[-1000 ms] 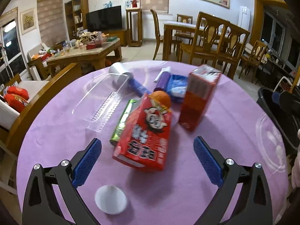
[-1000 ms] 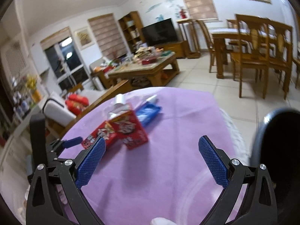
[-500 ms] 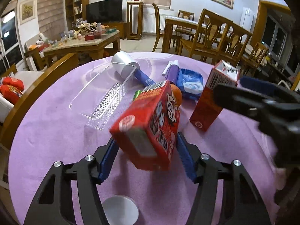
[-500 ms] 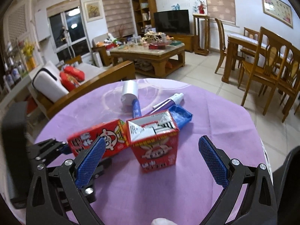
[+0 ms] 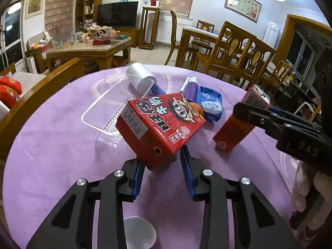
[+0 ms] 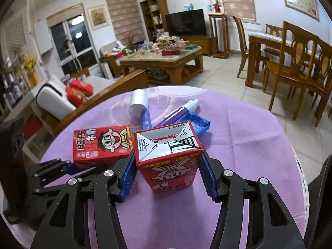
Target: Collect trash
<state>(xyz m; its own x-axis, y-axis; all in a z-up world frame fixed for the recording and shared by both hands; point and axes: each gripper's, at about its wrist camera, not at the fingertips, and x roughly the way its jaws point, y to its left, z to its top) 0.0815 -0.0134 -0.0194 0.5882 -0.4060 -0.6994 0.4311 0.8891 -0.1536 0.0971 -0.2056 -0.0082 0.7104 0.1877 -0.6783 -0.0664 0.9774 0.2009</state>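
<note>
Milk cartons (image 5: 160, 124) (image 6: 169, 155) clamped between blue fingers (image 5: 137, 174) (image 6: 208, 178)

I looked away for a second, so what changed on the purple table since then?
Both jaws have just been closing: the left gripper clamped the lying red milk carton and tipped it up; the right gripper closed on the opened upright red carton. The clear plastic tray stayed.

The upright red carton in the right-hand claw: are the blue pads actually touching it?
Touching. In the right wrist view, both blue pads of the right gripper press the upright red carton.
</note>
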